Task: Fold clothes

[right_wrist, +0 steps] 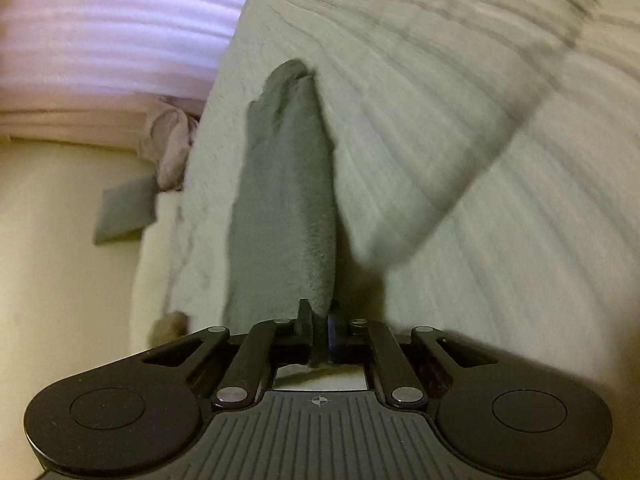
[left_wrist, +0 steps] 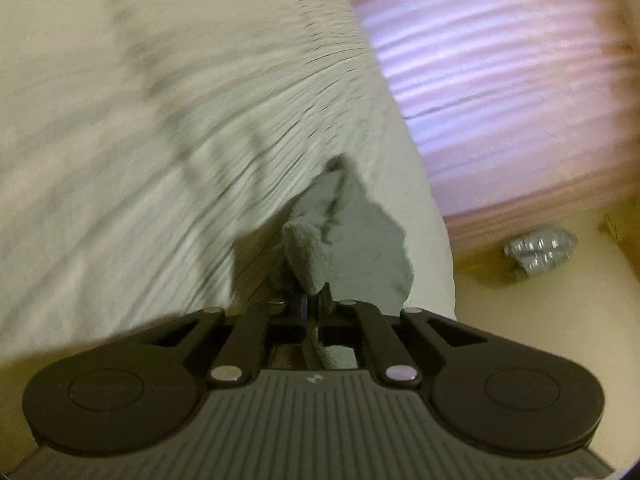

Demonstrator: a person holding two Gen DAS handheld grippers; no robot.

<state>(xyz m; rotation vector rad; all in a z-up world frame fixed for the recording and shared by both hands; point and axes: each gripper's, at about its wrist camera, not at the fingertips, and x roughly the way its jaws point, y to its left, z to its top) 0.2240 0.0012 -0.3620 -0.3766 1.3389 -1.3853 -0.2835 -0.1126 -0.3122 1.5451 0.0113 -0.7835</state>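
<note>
Cream floor (left_wrist: pixel 520 340) and a pink striped bed (left_wrist: pixel 500 80) lie behind. Left gripper (left_wrist: pixel 310 304) and right gripper (right_wrist: pixel 320 320) each have jaws clamped on an edge of the pale ribbed garment (right_wrist: pixel 460 140), held up between them. Risk: motion blur suggests swinging; thin bunched grips may slip, dropping the cloth.

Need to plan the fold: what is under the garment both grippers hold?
Past the grey garment, a pink striped sheet and cream surface show beside it; directly beneath is covered.
</note>
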